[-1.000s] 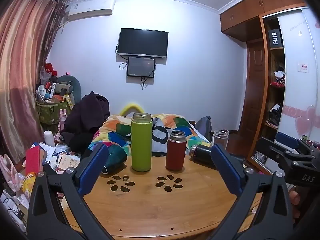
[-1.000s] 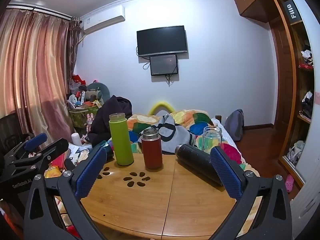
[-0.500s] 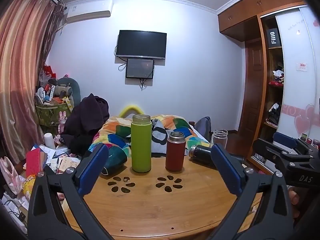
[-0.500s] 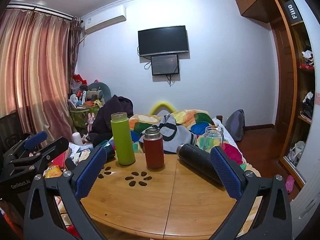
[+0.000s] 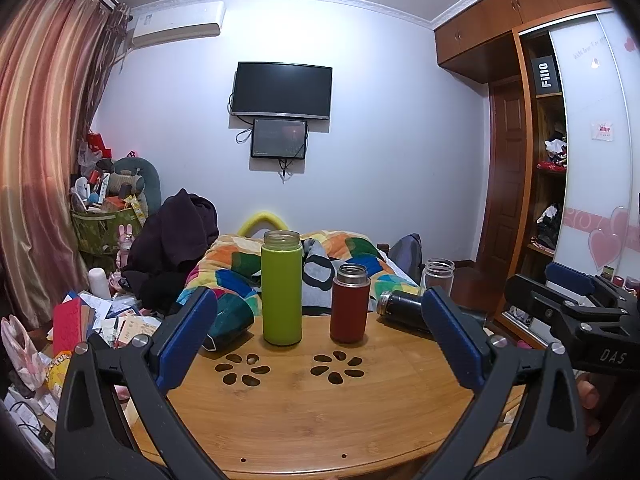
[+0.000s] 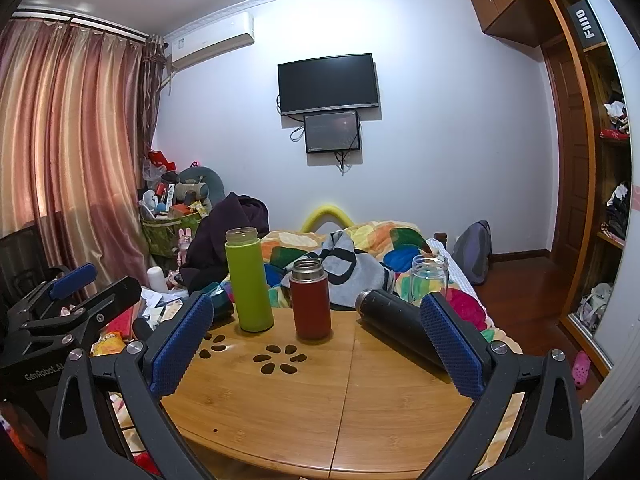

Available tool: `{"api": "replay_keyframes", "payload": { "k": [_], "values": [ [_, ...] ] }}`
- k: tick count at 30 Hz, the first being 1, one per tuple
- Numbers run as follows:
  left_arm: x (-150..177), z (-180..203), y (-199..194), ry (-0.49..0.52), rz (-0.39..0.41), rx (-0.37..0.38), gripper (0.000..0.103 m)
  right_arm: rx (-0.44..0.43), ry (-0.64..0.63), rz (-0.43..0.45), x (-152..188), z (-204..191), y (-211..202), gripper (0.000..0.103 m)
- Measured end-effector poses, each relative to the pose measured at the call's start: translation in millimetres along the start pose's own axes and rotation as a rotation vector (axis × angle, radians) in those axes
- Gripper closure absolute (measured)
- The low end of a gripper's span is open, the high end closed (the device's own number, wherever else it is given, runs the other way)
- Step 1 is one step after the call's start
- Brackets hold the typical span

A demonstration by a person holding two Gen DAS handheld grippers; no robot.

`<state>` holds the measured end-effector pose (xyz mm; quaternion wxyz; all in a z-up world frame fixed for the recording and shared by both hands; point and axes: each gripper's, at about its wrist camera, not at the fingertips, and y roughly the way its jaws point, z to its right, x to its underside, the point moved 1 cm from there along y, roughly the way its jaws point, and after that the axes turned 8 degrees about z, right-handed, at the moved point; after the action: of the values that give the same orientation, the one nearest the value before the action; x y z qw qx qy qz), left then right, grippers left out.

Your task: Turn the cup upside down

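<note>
The left gripper was held above the near part of the round wooden table, its two blue-padded fingers spread wide with nothing between them. The right gripper hung over the same table in the same way, its jaws wide apart and empty, and it also showed at the right edge of the left wrist view, while the left gripper showed at the left edge of the right wrist view. Past the fingers, near the far side of the table, a tall green cup stood upright with its mouth open to the ceiling. Just to its right stood a shorter red cup with a metal rim, also upright and open, a small gap between the two. To the right of the red cup a black bottle lay on its side on the tabletop, its metal mouth turned toward the red cup; the right gripper's right finger hid part of its far end. Behind the black bottle a clear glass jar stood upright near the table's far edge. At the left edge of the table a dark teal cup lay tipped over, partly hidden by the left gripper's left finger. Two flower-shaped cutouts marked the tabletop in front of the standing cups. Beyond the table lay a bed with a colourful patchwork quilt, and a dark television hung on the white wall.
</note>
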<state>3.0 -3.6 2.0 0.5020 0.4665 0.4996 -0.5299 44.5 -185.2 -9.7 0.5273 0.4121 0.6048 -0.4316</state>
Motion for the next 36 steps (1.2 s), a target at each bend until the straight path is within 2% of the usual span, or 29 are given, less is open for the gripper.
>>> {"api": "replay_keyframes", "payload": {
  "k": [36],
  "values": [
    [-2.4, -0.9, -2.3, 0.006, 0.016, -0.006, 0.0, -0.008, 0.003, 0.011, -6.7, -3.0, -8.3, 0.0]
  ]
}}
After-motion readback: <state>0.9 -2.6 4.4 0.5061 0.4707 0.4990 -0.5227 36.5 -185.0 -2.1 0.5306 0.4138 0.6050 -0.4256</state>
